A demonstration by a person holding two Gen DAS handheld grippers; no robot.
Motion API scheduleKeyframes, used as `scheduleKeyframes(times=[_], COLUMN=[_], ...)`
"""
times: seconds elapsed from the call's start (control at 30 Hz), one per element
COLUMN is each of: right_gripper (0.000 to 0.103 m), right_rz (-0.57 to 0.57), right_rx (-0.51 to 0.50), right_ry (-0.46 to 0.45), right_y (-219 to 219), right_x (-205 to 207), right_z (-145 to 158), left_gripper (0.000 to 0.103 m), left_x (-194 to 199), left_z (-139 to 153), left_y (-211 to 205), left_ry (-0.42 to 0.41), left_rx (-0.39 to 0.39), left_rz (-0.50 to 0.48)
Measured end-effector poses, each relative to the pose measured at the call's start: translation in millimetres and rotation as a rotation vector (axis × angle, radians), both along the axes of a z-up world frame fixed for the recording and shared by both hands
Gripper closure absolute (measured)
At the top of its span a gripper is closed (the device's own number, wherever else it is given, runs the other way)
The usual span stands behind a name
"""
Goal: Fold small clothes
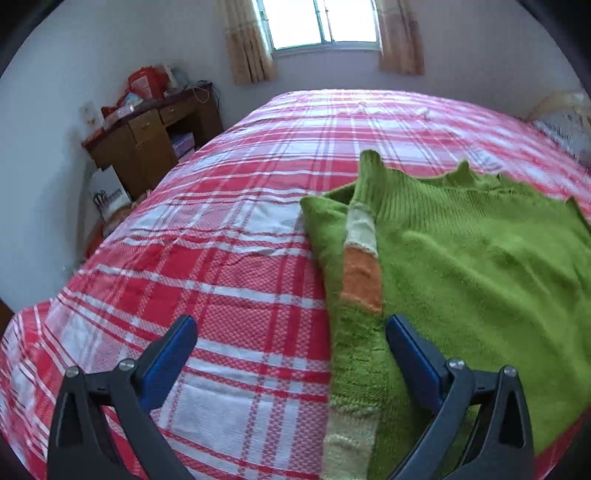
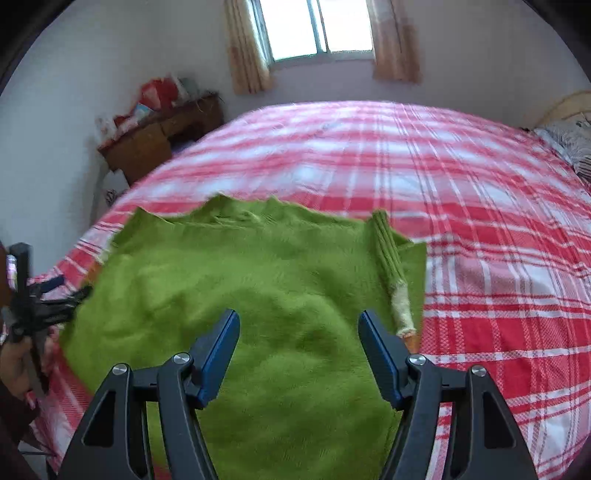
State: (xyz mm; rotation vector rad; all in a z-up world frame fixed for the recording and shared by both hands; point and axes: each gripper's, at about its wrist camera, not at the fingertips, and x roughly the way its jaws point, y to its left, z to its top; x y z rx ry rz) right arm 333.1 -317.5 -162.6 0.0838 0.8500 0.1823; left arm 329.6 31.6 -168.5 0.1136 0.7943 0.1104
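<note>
A small green knitted sweater (image 1: 480,266) lies flat on the bed. Its left sleeve (image 1: 360,280), with orange and cream bands, is folded in along the body. My left gripper (image 1: 291,328) is open and empty, just above the sweater's left edge near the hem. In the right wrist view the sweater (image 2: 258,288) fills the foreground, with its right sleeve (image 2: 391,269) folded in along the right side. My right gripper (image 2: 299,325) is open and empty above the sweater's lower body. The left gripper (image 2: 55,291) shows at the far left there.
The bed has a red and white plaid sheet (image 1: 221,221). A wooden desk (image 1: 147,136) with clutter stands by the far left wall under a curtained window (image 1: 321,22). A pillow (image 2: 569,140) lies at the far right.
</note>
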Motion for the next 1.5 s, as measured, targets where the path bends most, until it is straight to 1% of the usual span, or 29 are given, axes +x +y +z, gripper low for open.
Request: scheduleKeyframes(times=[0.03,0.07,0.1,0.17,0.2,0.27,0.33,0.37,0.4,0.43,0.5,0.53,0.57,0.6,0.63,0.67,0.7,0.73,0.83,0.87,0.9,0.97,1.0,1.07,1.13,1.2,1.27,1.33,1.5], right_gripper=[0.036,0.036,0.036,0.037,0.037,0.036,0.036,0.036,0.036,0.036,0.036,0.036,0.036,0.036,0.036,0.036,0.032,0.031,0.03,0.03,0.031,0.031,0.031,0.031,0.031,0.031,0.031,0.025,0.021], right_rz=[-0.04,-0.059,-0.068,-0.094,-0.095,-0.084,-0.051,-0.025,0.018,0.079,0.15,0.178,0.198,0.222,0.214,0.199,0.184,0.18,0.15,0.141,0.126,0.134,0.148,0.17,0.158,0.122,0.098,0.083,0.063], right_rx=[0.002,0.015,0.049,0.073,0.071,0.032,0.0,0.001,-0.002,-0.026,-0.105,-0.166,-0.178,-0.173,-0.173,-0.18,-0.187,-0.189,-0.156,-0.149,-0.123,-0.075,-0.087,-0.14,-0.175,-0.138,-0.148,-0.143,-0.159], right_ry=[0.061,0.083,0.057,0.061,0.044,0.006,-0.016,-0.019,-0.014,-0.002,0.012,0.013,0.02,0.049,0.086,0.112,0.098,0.099,0.127,0.121,0.092,0.046,0.063,0.134,0.117,0.143,0.148,0.145,0.133], right_y=[-11,-19,-25,-26,-21,-8,18,28,45,71,108,132,142,156,164,167,172,175,173,172,170,173,179,191,197,194,195,195,201], right_x=[10,14,14,11,7,0,-5,-6,-6,-5,-2,1,4,10,18,24,29,35,50,52,51,46,47,54,62,76,91,99,106], right_z=[-14,-19,-17,-10,-3,11,22,25,26,25,19,13,8,0,-9,-15,-17,-17,-14,-10,-2,8,5,-12,-18,-18,-22,-24,-27], left_gripper=[0.0,0.0,0.0,0.0,0.0,0.0,0.0,0.0,0.0,0.0,0.0,0.0,0.0,0.0,0.0,0.0,0.0,0.0,0.0,0.0,0.0,0.0,0.0,0.0,0.0,0.0,0.0,0.0,0.0], left_x=[1,1,0,-1,-3,-5,-6,-7,-7,-8,-10,-11,-12,-13,-13,-13,-13,-14,-14,-14,-15,-17,-18,-18,-18,-17,-17,-16,-16], left_z=[-1,-1,-2,-2,-1,-5,-7,-6,-7,-7,-8,-9,-9,-10,-10,-11,-11,-11,-12,-12,-11,-11,-11,-11,-11,-11,-12,-12,-13], left_y=[1,1,3,9,14,15,14,14,13,14,20,22,23,24,25,26,26,26,31,32,33,35,37,39,39,37,36,37,37], left_ry=[0.002,0.001,0.001,0.003,-0.005,0.009,0.006,0.004,0.003,0.003,0.008,0.013,0.012,0.011,0.013,0.013,0.01,0.008,0.006,0.004,0.001,-0.01,-0.012,-0.013,-0.014,-0.01,-0.007,-0.005,-0.004], left_rx=[-0.007,-0.018,-0.029,-0.077,-0.104,-0.107,-0.101,-0.097,-0.093,-0.104,-0.14,-0.155,-0.165,-0.17,-0.174,-0.177,-0.179,-0.182,-0.208,-0.215,-0.224,-0.237,-0.245,-0.261,-0.259,-0.251,-0.244,-0.244,-0.241], left_rz=[-0.004,-0.006,-0.009,-0.005,0.01,0.019,0.038,0.041,0.041,0.045,0.059,0.06,0.06,0.061,0.061,0.062,0.065,0.066,0.067,0.069,0.07,0.076,0.076,0.075,0.075,0.075,0.075,0.075,0.075])
